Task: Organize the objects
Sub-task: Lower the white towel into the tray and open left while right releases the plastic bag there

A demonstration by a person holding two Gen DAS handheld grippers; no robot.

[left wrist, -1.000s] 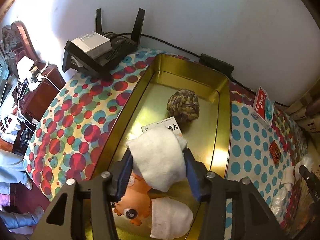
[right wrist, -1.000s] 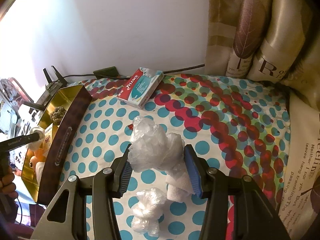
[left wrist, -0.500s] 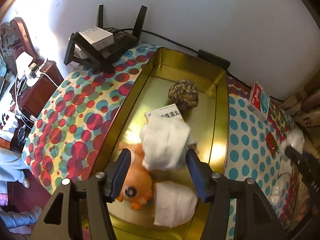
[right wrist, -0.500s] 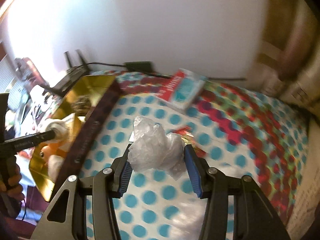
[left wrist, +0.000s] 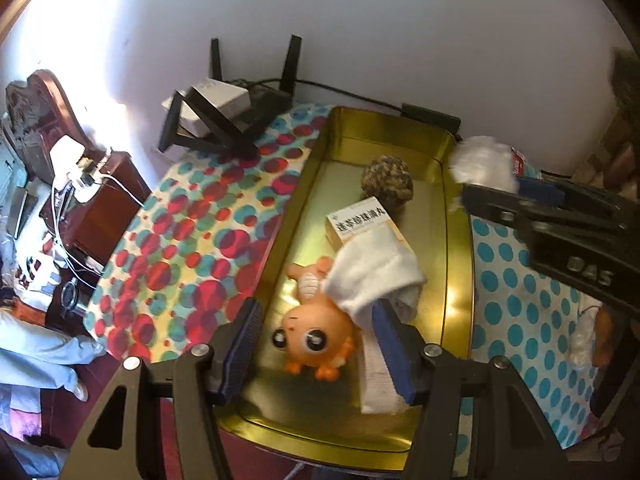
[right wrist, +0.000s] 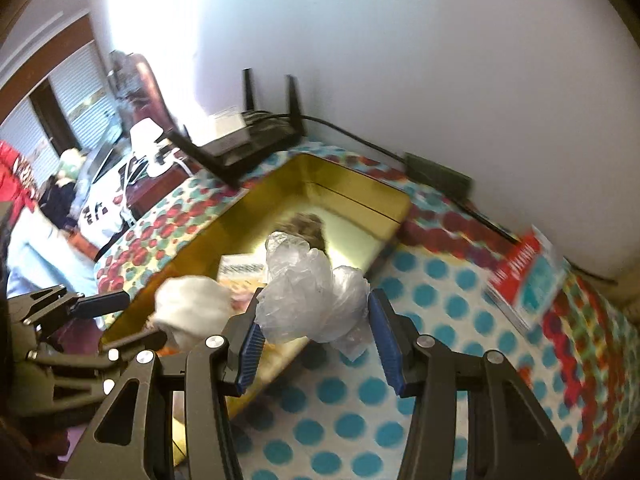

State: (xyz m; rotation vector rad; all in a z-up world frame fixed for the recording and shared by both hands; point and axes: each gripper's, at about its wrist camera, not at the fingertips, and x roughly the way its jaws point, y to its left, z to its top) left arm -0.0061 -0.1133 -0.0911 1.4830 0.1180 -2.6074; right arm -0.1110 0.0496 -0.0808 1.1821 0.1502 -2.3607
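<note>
The right hand-held gripper (right wrist: 314, 342) squeezed a light, crushable plastic bag (right wrist: 310, 304) mid-bulk; the left hand-held gripper (left wrist: 316, 344) stood open, its cloth (left wrist: 374, 274) released.

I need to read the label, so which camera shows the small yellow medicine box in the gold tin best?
The left wrist view: the small yellow medicine box lies sharp in the gold metal tin, its printed top showing, one end under a white cloth. In the right wrist view it is blurred and partly hidden.
</note>
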